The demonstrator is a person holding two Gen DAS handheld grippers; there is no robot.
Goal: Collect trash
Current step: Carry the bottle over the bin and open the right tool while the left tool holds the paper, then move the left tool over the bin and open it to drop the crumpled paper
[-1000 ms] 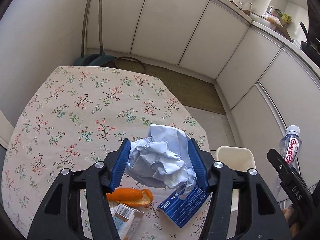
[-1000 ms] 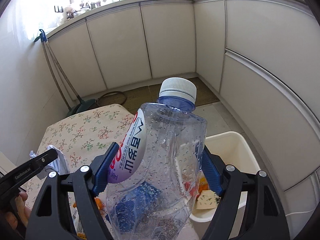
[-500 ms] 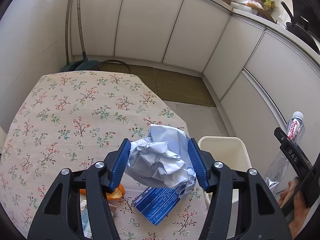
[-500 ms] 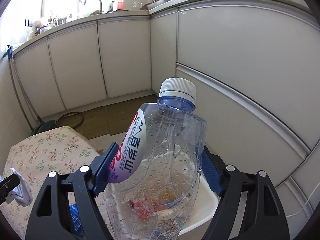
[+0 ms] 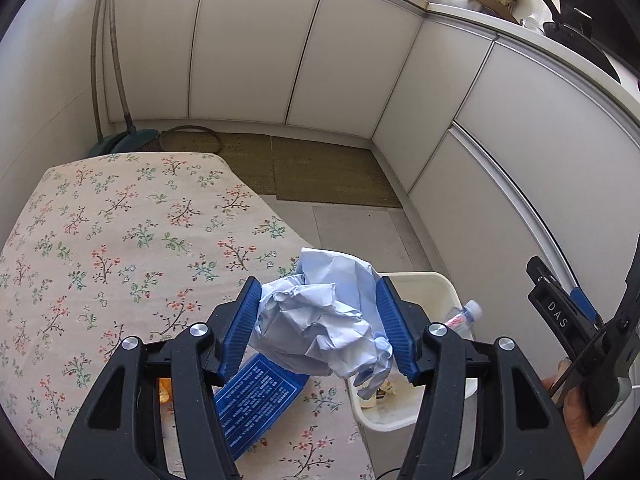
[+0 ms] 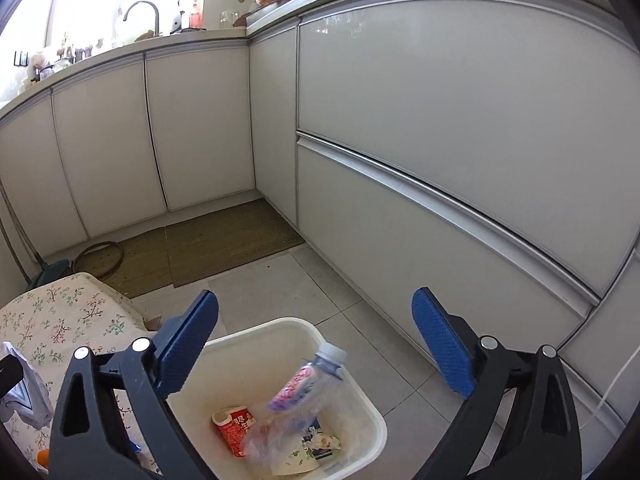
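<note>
The right gripper (image 6: 316,344) fingers are opening, bottle (image 6: 296,400) dropped into the bin (image 6: 372,412) below; the left gripper (image 5: 318,332) fingers clench crumpled paper (image 5: 320,320), next to go.

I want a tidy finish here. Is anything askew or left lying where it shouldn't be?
The clear plastic bottle lies tilted in the white plastic bin, blurred. A blue printed packet and an orange scrap lie on the floral tablecloth, uncollected.

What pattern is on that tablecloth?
Small red and green flower sprigs on a cream tablecloth. The left wrist view shows it best.
</note>
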